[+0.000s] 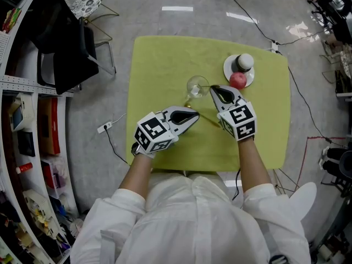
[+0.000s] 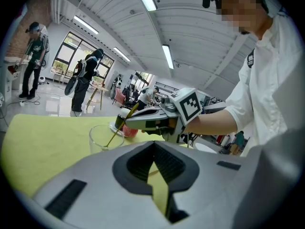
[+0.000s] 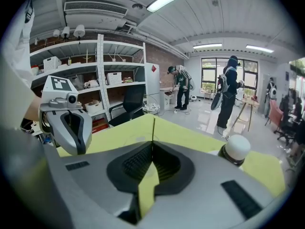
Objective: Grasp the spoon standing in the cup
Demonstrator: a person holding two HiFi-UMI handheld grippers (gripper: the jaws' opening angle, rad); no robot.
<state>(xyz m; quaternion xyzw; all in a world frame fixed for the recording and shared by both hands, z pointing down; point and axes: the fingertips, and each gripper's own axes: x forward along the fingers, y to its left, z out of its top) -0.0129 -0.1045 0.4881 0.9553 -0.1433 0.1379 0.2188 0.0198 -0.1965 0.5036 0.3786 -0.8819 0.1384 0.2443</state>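
Note:
A clear glass cup stands mid-table on the yellow-green cloth. The left gripper view shows the cup with a thin golden spoon leaning in it. The spoon's handle rises to the tips of my right gripper, which looks shut on the handle's upper end. From above, the right gripper reaches the cup's right rim. In its own view its jaws are closed together. My left gripper hovers just in front of the cup, shut and empty, and also shows in the right gripper view.
A white plate at the back right holds a red apple and a dark bottle with a white cap. A thin golden stick lies on the cloth between the grippers. Shelves and a black chair stand left of the table.

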